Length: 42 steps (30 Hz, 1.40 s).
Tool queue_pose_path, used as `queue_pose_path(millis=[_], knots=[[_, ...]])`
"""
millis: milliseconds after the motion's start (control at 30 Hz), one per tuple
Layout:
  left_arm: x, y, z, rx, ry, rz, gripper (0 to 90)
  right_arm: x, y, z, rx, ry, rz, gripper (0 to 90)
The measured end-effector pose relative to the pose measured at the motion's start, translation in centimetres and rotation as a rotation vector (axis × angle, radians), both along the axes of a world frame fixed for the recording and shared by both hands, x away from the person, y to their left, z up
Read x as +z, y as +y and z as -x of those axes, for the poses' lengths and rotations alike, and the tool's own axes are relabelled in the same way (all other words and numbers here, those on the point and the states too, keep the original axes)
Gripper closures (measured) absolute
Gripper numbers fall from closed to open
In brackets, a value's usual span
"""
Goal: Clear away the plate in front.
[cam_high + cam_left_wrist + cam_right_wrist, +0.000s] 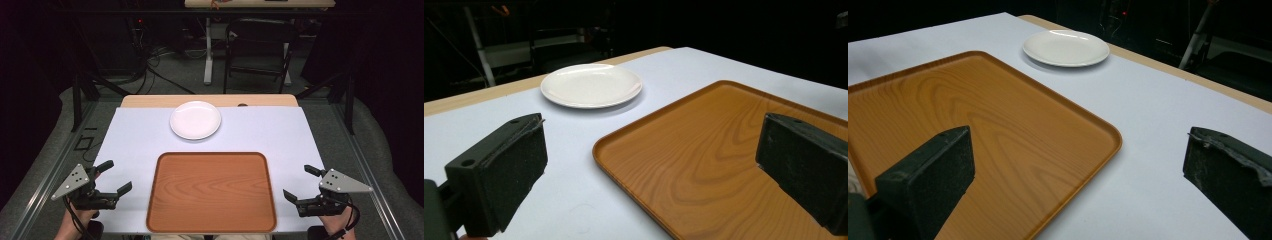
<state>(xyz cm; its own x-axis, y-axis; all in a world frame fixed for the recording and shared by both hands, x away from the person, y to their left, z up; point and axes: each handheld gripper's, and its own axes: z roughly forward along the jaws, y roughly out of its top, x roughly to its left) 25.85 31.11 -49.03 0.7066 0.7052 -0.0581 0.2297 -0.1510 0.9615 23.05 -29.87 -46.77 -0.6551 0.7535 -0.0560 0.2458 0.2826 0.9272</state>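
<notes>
A bare wooden tray (211, 192) lies at the near middle of the white table cover (135, 135). Beyond it sits a white plate (195, 119) with nothing on it. My left gripper (115, 176) hovers left of the tray at the table's near left corner, jaws wide open and nothing between them. At the near right edge my right gripper (301, 183) stands open too, to the right of the tray. The left gripper view has the tray (724, 150) and the plate (591, 85) ahead of its jaws; the right gripper view likewise has the tray (973, 130) and the plate (1066, 47).
A strip of bare wood tabletop (210, 100) runs along the far edge. A dark chair (257, 47) and a white desk leg (208, 50) stand on the floor behind the table. Metal rails (50, 170) flank both sides.
</notes>
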Motion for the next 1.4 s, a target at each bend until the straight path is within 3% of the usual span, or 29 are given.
queue_pose_path(millis=[333,667,1400], knots=[[-0.1,-0.2,0.0,0.001,0.014,-0.017,0.2,0.1,0.3,-0.2,0.007,-0.001,0.021,0.0],[0.0,-1.3,-0.4,-0.018,0.047,-0.063,0.1,0.0,0.4,-0.2,0.007,0.012,0.026,0.0],[0.0,-3.6,-1.9,-0.052,0.088,-0.057,0.1,0.0,0.6,-0.3,0.008,0.026,0.049,0.0]])
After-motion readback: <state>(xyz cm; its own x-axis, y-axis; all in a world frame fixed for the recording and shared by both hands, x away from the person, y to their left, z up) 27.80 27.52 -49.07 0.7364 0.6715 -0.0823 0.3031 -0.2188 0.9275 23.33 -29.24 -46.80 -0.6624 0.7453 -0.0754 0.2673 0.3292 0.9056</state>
